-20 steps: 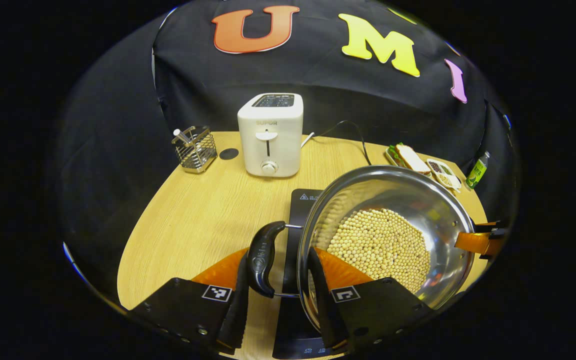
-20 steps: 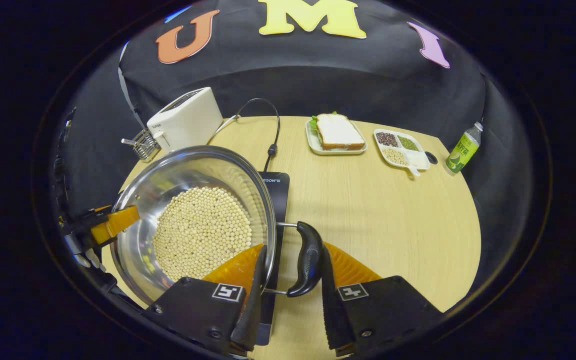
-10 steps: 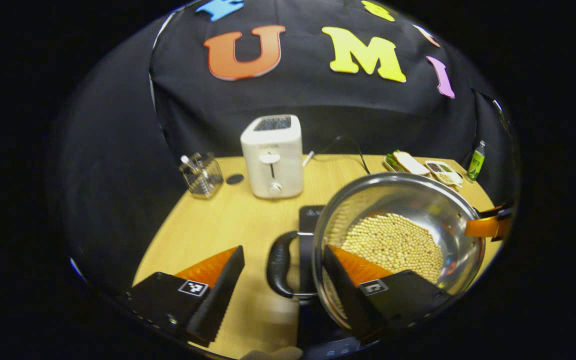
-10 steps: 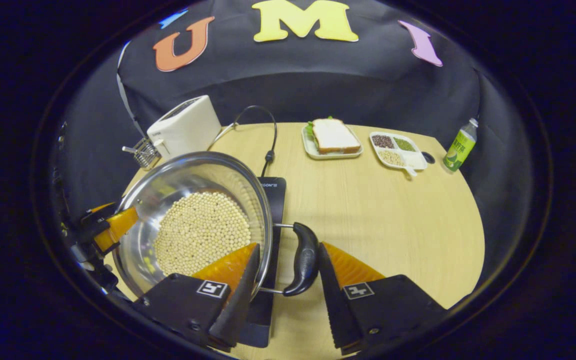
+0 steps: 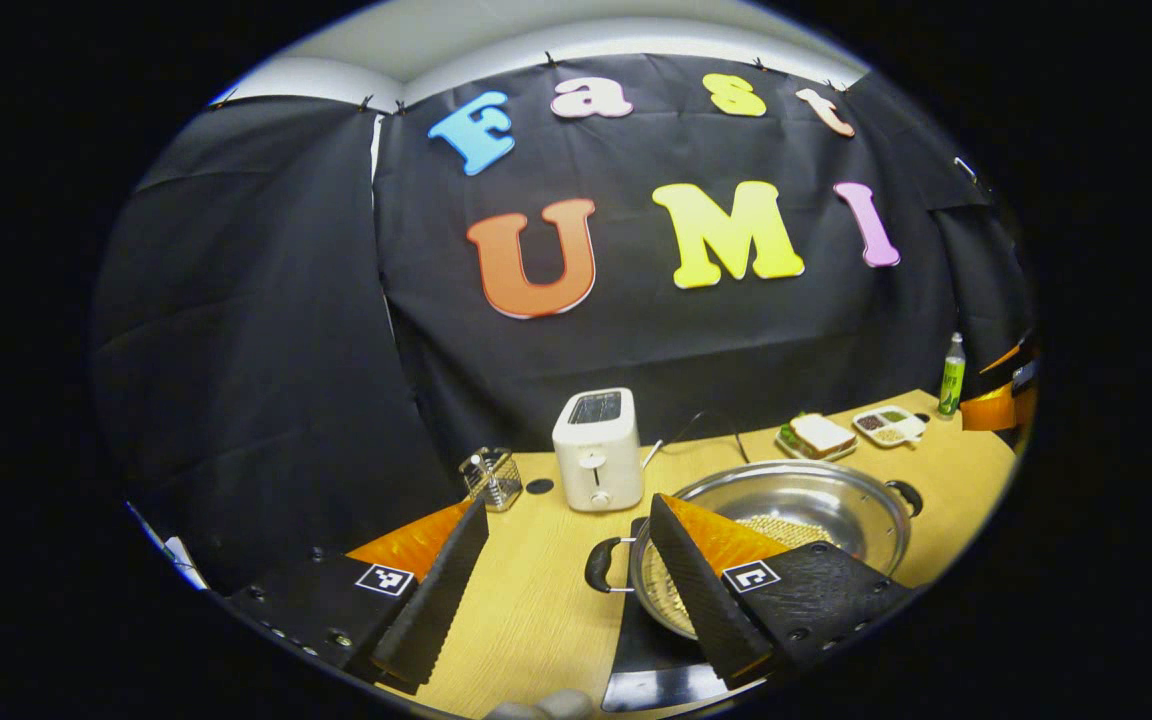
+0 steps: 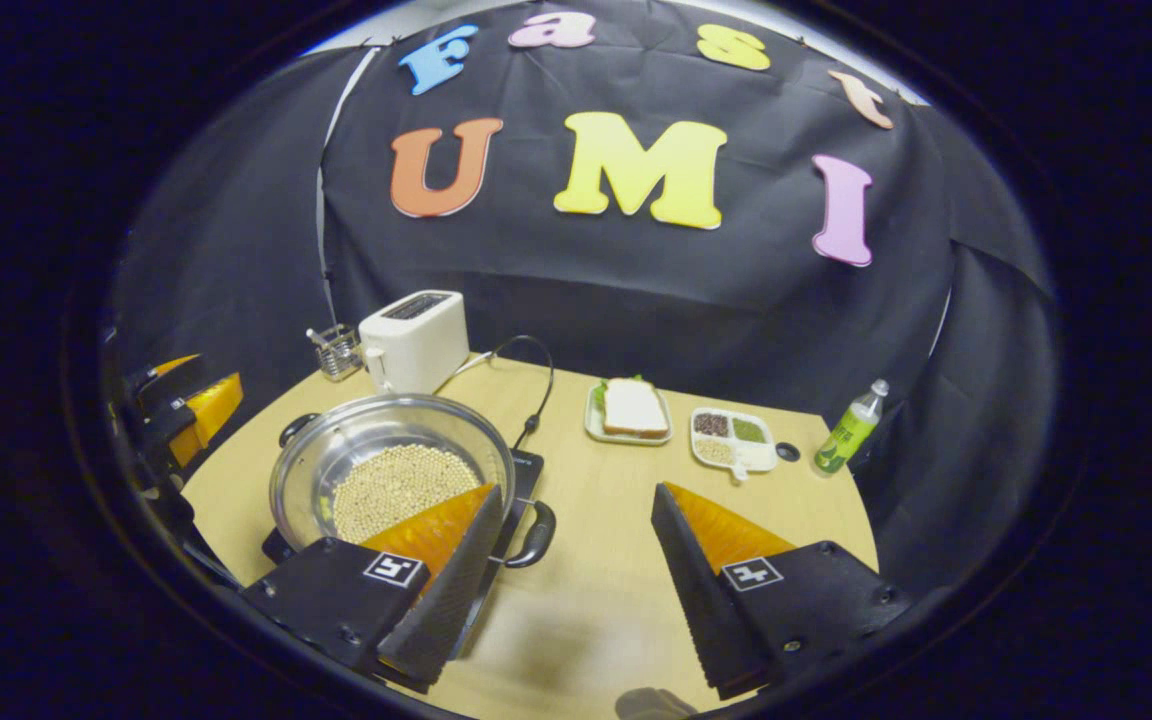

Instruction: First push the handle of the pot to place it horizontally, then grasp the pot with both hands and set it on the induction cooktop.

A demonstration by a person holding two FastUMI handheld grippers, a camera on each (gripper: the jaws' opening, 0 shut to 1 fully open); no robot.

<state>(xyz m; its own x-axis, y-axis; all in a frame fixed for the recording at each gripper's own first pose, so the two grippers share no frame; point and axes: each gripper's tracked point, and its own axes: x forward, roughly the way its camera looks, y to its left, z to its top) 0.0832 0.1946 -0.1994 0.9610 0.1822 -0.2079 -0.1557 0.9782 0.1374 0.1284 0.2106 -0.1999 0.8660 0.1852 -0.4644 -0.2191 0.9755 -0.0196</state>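
**Ana:** Right gripper view, and the right claw is spread wide with nothing in it, up above the counter. Ahead and to its left, the pot of beans sits on the induction cooktop, one handle lying level beside the near finger.

**Ben:** Left claw is wide open too, holding nothing. From its side the pot is just ahead, partly behind its right finger, near handle sticking out between the fingers.

**Ana:** To me the placing looks done. The risk is a finger dipping and catching a handle or the rim, which would drag the pot off the plate and spill beans.

**Ben:** Agreed. Further out, the toaster and its cable lie beyond the pot; a wide sweep could snag that cord. Sandwich plate and bottle sit well apart, safe.
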